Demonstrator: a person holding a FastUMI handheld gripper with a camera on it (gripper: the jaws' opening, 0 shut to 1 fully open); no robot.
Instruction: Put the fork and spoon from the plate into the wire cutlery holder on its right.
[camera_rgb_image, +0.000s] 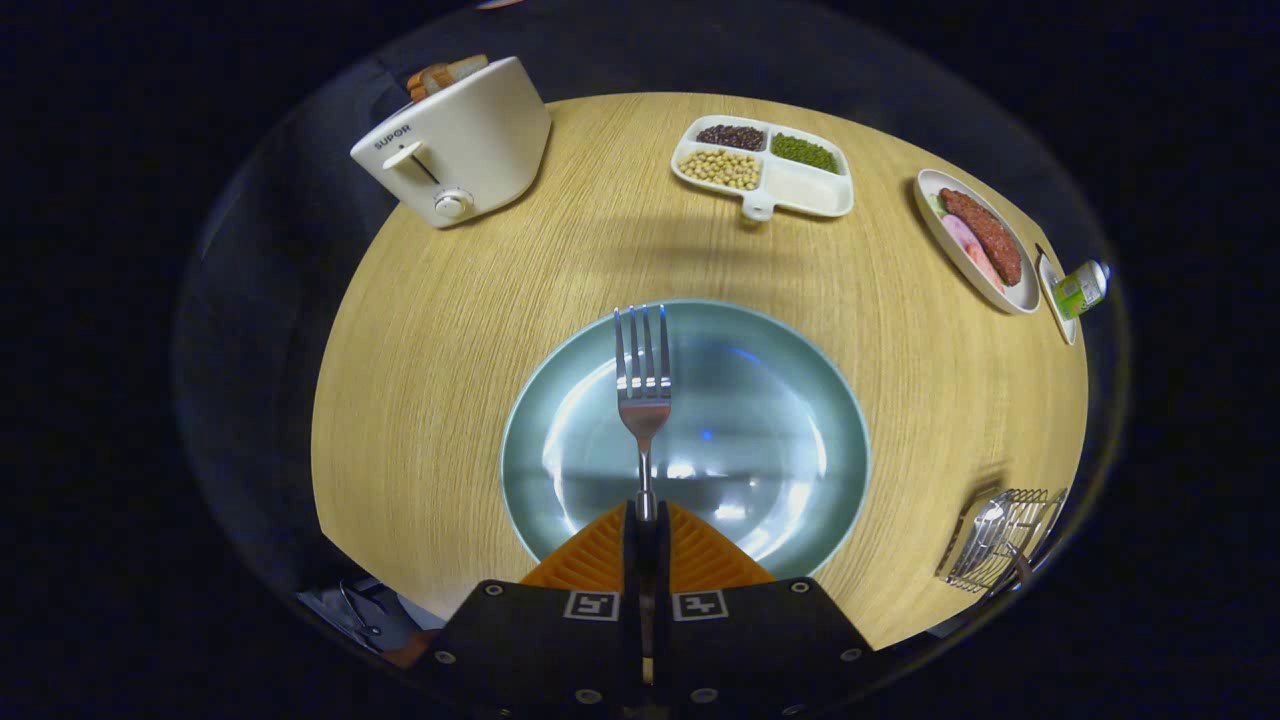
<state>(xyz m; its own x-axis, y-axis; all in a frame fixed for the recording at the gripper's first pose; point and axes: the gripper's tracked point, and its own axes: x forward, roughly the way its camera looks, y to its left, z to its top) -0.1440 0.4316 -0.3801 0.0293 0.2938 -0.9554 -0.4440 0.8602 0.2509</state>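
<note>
- Gripper view is looking down on a round wooden surface (480, 330), with the gripper (645, 520) at the near side.
- Its jaws are pressing together on the handle of a steel fork (643, 385), both fingers (600, 560) clamping it from either side.
- That fork is sticking straight out ahead of the jaws, tines pointing away, over a pale blue-green plate (780, 440).
- This plate is lying just ahead of and under the jaws; whether the fork is touching it cannot be told.
- Off to the right of the jaws, near the surface's edge, a wire cutlery holder (1005, 540) is sitting with a spoon (985, 525) showing inside it.
- Far beyond the jaws, to the left, a cream toaster (460, 145) is standing with bread slices (445, 72) in its slots.
- Straight beyond the plate, a white divided tray (800, 185) is holding beans and grains in separate compartments.
- Further right, a white dish of sausage and sliced meat (985, 240) is lying beside a small green-labelled bottle (1080, 287).
</note>
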